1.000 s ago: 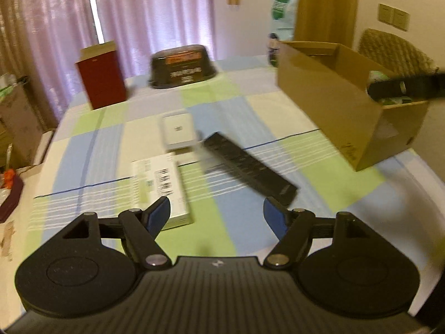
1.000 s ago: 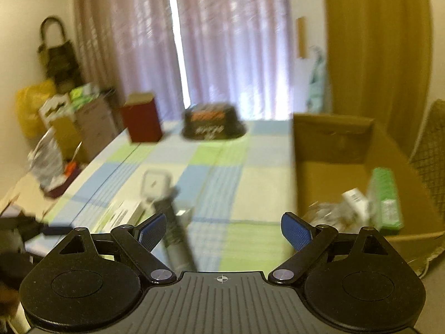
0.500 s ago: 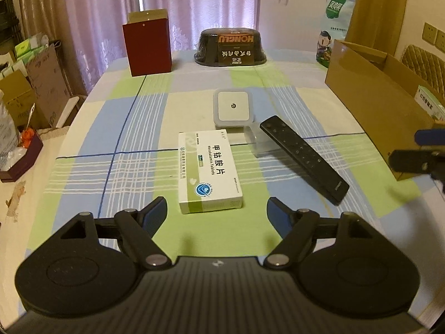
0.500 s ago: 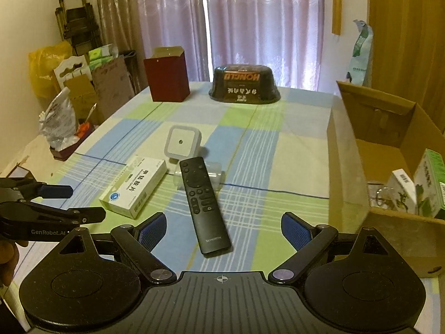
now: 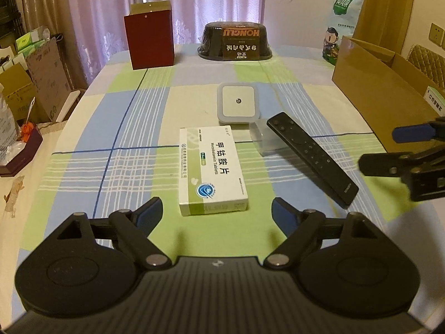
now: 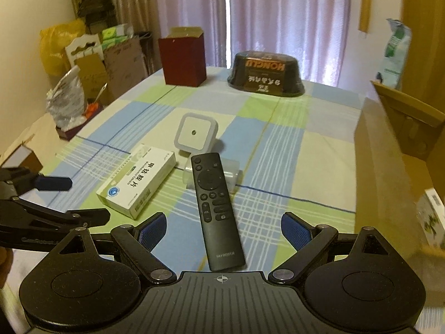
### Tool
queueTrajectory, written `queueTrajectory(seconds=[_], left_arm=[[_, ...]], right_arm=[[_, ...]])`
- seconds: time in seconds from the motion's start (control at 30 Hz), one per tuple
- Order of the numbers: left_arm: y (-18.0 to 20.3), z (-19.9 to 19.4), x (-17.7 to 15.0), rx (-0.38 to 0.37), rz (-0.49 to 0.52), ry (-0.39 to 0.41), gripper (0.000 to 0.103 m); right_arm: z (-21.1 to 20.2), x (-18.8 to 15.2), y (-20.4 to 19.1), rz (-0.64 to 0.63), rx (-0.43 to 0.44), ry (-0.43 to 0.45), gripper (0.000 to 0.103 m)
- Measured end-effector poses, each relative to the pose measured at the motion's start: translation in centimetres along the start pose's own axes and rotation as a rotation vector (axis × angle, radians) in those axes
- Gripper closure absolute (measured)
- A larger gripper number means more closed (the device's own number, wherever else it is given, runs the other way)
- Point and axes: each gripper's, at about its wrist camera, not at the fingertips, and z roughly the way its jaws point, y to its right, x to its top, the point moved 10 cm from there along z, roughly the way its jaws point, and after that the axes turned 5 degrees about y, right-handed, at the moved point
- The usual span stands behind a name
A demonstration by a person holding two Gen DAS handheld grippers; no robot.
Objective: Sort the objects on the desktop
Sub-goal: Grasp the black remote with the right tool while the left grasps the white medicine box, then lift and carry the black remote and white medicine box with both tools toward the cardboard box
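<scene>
Black plastic, long and slim: the remote (image 6: 216, 211) is my landmark, lying flat on the checked tablecloth (image 5: 133, 117) with its far end propped on a small clear case (image 5: 262, 139). My right gripper (image 6: 224, 229) hovers just short of the remote's near end, jaws wide apart and empty. Left of the remote lies the white medicine box (image 5: 212, 171), and my left gripper (image 5: 217, 211) sits near that box's closest edge, jaws also spread with nothing between them. Beyond the remote's far end is the square white night light (image 5: 238, 103). To the remote's right stands the open cardboard box (image 5: 375, 83), already holding a few cartons, which I judge to be the sorting bin.

The risks I see: the remote rests tilted on the clear case, so closing on its near end could rock it or send the case rolling. Both grippers work close together, so reaching for remote and medicine box at once could make them collide.
</scene>
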Motion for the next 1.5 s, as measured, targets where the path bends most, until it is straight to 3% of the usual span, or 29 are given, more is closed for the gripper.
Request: queueTrajectory(seconds=[0.4,0.47,0.6,0.67,0.73,0.83,1.3,1.5], left_arm=[[-0.6,2.7,2.1,0.013,0.070,0.010,0.017],[-0.7,3.3,2.6,0.011,0.075,0.013,0.016],[-1.0,4.4,2.9,0.001,0.064,0.002,0.016],[-0.9,4.8,2.9,-0.008,0.060,-0.008,0.016],[-0.8,5.3,2.7,-0.009,0.061,-0.020,0.016],[-0.5,6.0,2.5,-0.010,0.073,-0.033,0.016],[-0.8,9.4,2.3,0.030,0.035,-0.086,0.017],[-0.8,10.3,2.2,0.018,0.024,-0.107,0.026]], right_arm=[[6.7,-0.3,-0.3,-0.090,0.035,-0.072,0.012],[7.5,-0.6,-0.2,-0.096,0.040,-0.090,0.025],[8.6,-1.2,-0.2,-0.111,0.052,-0.111,0.028],[9.1,-1.5,-0.2,-0.121,0.061,-0.120,0.048],[9.3,-1.8,-0.2,-0.138,0.061,-0.124,0.048],[9.6,-2.0,-0.3,-0.152,0.062,-0.120,0.064],[7.6,-1.4,0.3,-0.050,0.036,-0.054,0.065],[7.2,-1.6,0.4,-0.055,0.031,-0.055,0.065]])
